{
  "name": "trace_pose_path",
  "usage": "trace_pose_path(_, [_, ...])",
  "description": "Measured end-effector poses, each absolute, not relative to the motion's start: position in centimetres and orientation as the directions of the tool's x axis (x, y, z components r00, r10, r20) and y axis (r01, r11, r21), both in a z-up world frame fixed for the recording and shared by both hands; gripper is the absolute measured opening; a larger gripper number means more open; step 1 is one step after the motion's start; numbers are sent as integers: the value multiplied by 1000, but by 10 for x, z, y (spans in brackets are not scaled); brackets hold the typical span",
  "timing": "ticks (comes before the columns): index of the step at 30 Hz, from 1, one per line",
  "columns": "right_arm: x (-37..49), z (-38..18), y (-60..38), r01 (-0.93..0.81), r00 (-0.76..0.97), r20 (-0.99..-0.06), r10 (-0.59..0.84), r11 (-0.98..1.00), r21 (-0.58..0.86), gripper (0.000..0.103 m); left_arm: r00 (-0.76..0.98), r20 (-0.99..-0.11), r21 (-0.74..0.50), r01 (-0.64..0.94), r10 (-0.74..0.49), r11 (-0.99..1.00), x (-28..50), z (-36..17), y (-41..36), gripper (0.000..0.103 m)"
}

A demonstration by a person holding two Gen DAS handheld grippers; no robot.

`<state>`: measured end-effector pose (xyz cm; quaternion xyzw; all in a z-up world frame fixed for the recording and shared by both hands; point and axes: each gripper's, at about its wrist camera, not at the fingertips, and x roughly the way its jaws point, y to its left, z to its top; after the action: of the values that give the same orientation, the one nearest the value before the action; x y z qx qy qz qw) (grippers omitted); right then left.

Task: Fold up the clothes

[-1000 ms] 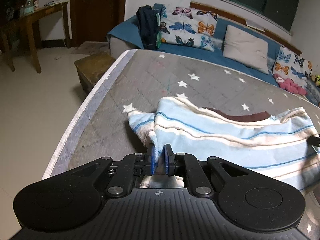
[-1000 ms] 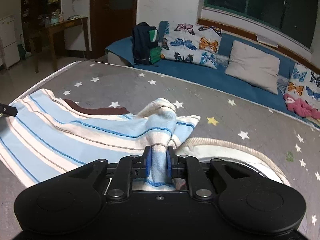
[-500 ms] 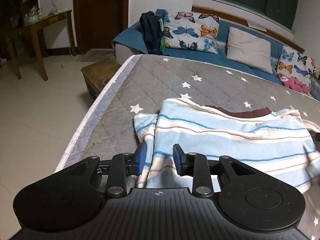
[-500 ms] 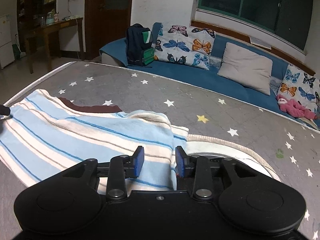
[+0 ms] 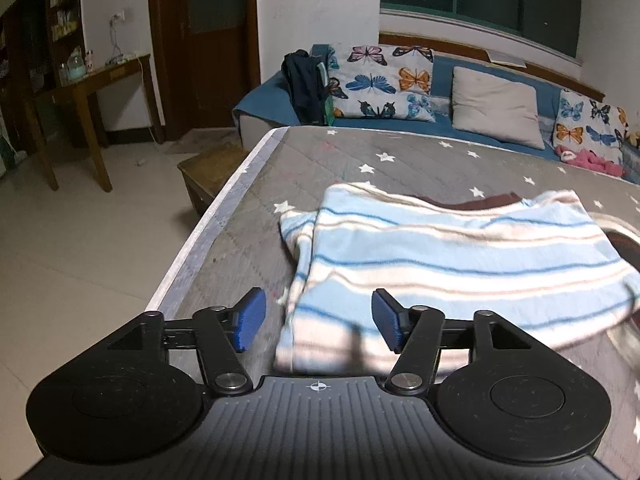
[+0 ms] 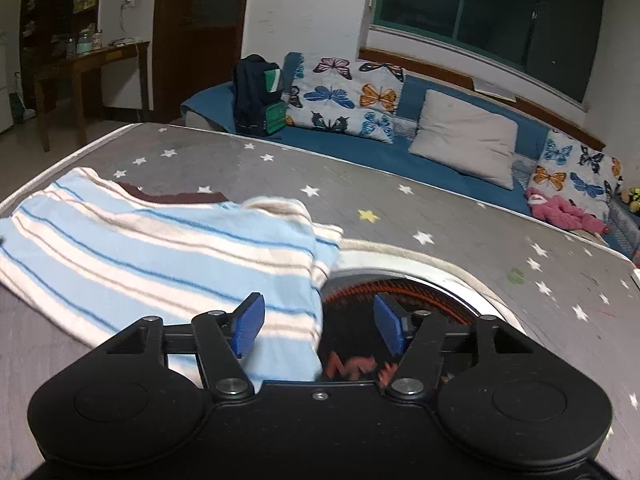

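So here's how it sits, left to right. The left gripper (image 5: 318, 322) is spread wide with nothing in it, hanging low over the near left end of the light-blue, white and tan striped knit garment (image 5: 460, 264). That garment lies on the grey star-print mattress (image 5: 320, 160), doubled over on itself, a narrower flap poking out at its left side and a dark brown band showing along the far edge. Its long axis runs left-right across both views, so each gripper faces one short end. The near hem lies right between and just ahead of the left gripper's blue pads (image 5: 251, 320).

Moving right, the right gripper (image 6: 320, 322) is also wide apart and empty. The garment's right edge falls just inside its left pad; its right pad sits over a dark item with an orange print (image 6: 372, 300) lying under the stripes.

My guess: either a fold was just laid down or one's about to be picked up; both fit. Either way each arm has its own end closest.
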<state>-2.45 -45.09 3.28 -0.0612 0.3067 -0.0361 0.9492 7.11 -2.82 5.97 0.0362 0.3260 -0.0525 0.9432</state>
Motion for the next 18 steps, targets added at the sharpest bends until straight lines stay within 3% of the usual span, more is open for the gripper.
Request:
trace_pose_path(4, [-45, 30, -457, 63, 809, -571, -137, 987, -146, 75, 795, -603, 69, 126, -59, 990, 49, 55, -32, 67])
trace_pose_path(18, [-102, 4, -508, 231, 786, -566, -249, 967, -104, 82, 813, -581, 135, 110, -11, 985, 13, 26, -35, 74])
